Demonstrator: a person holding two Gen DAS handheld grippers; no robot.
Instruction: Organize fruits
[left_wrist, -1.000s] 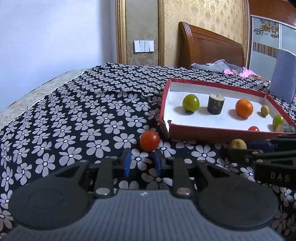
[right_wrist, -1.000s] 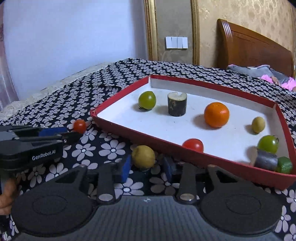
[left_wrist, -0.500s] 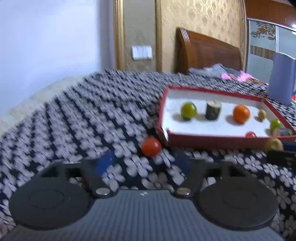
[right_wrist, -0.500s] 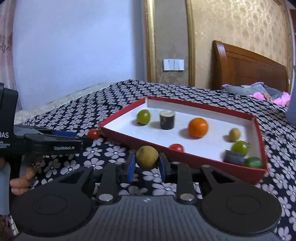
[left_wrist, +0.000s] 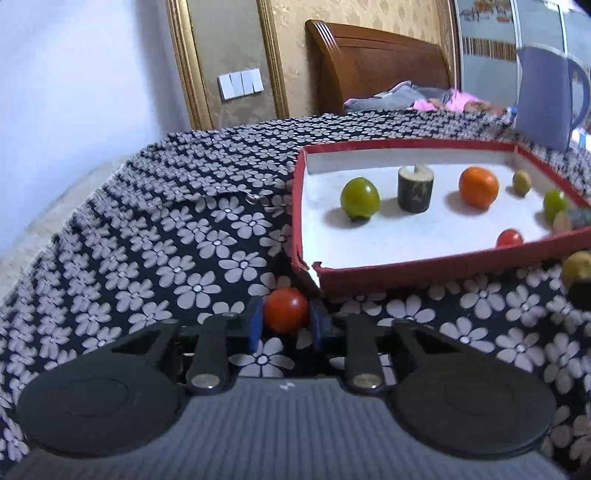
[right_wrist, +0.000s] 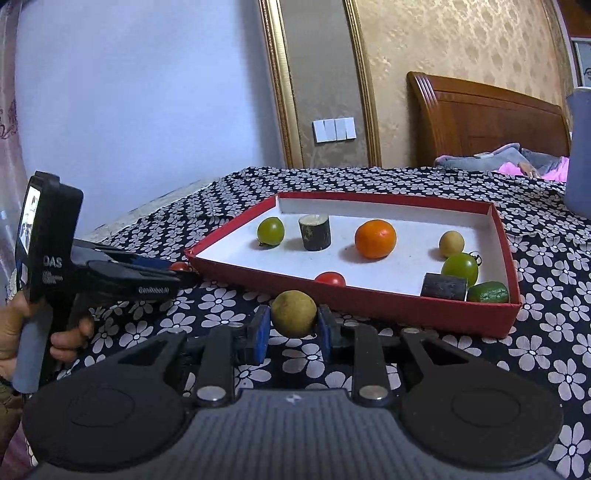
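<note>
- Your left gripper (left_wrist: 286, 325) has black linkage arms, round silver rivets, blue pads and a ribbed grey base.
- Your right gripper (right_wrist: 293, 328) is built the same way.
- From the right wrist view, your left unit reads "DAS" and "GenRobot.AI".
- Your left hand (right_wrist: 22, 332) shows bare skin.

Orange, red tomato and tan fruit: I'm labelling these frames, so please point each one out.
orange (right_wrist: 375, 238), right wrist view, middle of its skin
red tomato (left_wrist: 286, 310), left wrist view, its front face
tan fruit (right_wrist: 294, 313), right wrist view, its centre
</note>
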